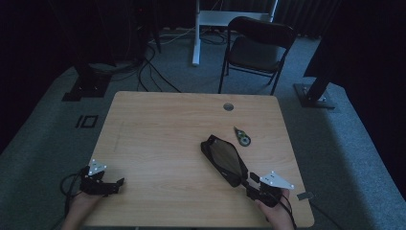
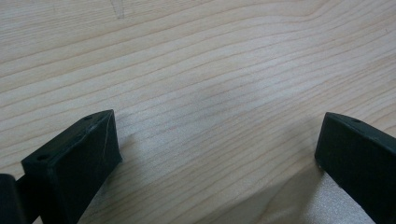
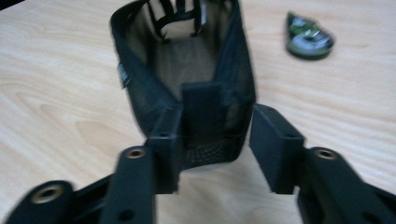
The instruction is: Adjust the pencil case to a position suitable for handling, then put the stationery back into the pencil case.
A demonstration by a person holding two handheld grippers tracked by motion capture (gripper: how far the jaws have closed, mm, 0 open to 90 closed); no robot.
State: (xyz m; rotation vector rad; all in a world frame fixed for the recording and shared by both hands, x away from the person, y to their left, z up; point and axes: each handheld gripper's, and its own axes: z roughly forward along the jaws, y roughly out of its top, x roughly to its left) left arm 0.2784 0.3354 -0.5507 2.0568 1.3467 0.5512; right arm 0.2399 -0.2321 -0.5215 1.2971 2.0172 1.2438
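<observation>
The black mesh pouch [image 3: 187, 84] gapes empty, stretching lengthwise away from the open right claw [image 3: 219, 140], whose jaws straddle its near end.

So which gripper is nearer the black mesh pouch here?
Right. The right gripper sits at the black mesh pouch's near end, one finger apparently inside its mouth; the left gripper rests far off across the table.

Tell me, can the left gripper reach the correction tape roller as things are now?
Probably not directly: the left gripper sits at the table's far left corner, and the open black mesh pouch lies between it and the correction tape roller.
</observation>
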